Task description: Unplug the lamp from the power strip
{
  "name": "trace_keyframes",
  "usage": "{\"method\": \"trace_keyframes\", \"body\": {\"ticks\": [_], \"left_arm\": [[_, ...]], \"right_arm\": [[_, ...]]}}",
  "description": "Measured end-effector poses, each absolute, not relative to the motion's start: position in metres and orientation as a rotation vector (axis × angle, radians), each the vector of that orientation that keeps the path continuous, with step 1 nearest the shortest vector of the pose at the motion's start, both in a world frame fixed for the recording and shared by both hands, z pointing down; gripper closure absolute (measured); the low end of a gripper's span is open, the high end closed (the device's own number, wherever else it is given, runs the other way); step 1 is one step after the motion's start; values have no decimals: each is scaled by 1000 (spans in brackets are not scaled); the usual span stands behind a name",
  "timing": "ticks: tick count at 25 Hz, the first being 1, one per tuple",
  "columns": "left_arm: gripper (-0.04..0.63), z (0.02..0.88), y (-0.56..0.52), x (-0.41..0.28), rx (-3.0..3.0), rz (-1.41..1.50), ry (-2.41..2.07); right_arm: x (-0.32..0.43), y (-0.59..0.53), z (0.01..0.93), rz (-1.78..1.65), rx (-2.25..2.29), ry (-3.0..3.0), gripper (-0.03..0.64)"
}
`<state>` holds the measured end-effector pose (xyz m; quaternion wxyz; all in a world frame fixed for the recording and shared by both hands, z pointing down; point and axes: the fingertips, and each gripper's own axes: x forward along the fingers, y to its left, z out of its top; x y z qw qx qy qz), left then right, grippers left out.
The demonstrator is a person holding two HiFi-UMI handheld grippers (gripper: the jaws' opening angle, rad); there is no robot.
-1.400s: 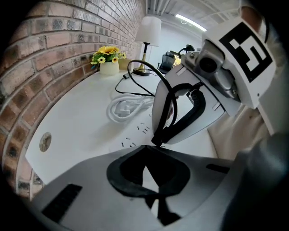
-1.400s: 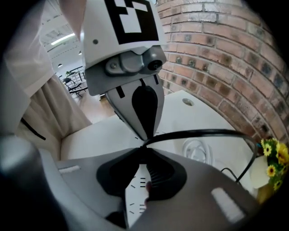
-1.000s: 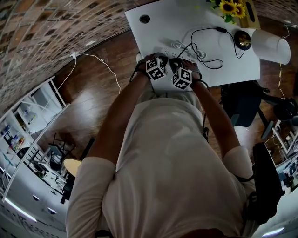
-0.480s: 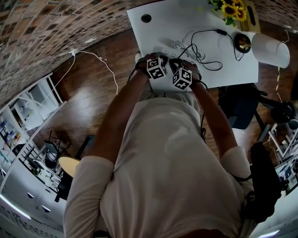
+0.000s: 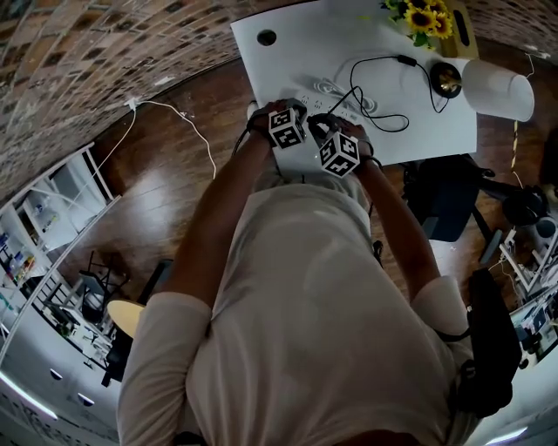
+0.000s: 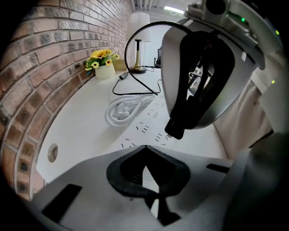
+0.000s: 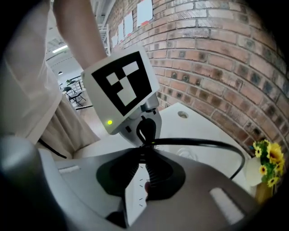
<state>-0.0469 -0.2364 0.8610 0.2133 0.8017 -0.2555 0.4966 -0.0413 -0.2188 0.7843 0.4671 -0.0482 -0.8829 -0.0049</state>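
A white power strip (image 6: 146, 128) lies near the front edge of the white table (image 5: 331, 35), with its own white cord coiled (image 6: 121, 108) beside it. My right gripper (image 7: 145, 171) is shut on the lamp's black plug (image 6: 174, 131), right at the strip's sockets; whether the pins are in, I cannot tell. The black cable (image 7: 198, 143) arcs from the plug to the lamp (image 5: 484, 84) at the table's far right. My left gripper (image 6: 151, 180) is shut, its tips down on the strip just left of the right gripper (image 5: 327, 120).
A pot of sunflowers (image 5: 427, 17) stands by the brick wall at the back. A round cable hole (image 5: 267, 37) is in the table's left corner. A black chair (image 5: 449, 196) stands right of the person, and a white cord (image 5: 187, 122) runs across the wooden floor.
Both grippers stay together at the power strip. The head view has shifted slightly; the right gripper's cube sits a little lower in it.
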Motion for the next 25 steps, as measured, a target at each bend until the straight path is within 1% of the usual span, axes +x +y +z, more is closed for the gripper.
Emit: {"method": "trace_keyframes", "body": {"ticks": [6,13,19,23,25], "left_arm": [[594,862,-237,-46,2143,1376,-723],[594,825,-236,-47,2027,1034,-936],[594,798,-209,-55,1909,817,-1049],[594,785,-190,-52,1871,748,-1074],[594,780,-184,-50,1865,736,-1068]], "right_arm": [[-13,-214,789,128,-69,-2140,571],[15,-201,807,340,-80,-2030,568],[17,-193,825,425,-61,-1977,565],[18,-192,831,441,-36,-1976,558],[17,-192,829,438,-30,-1992,541]]}}
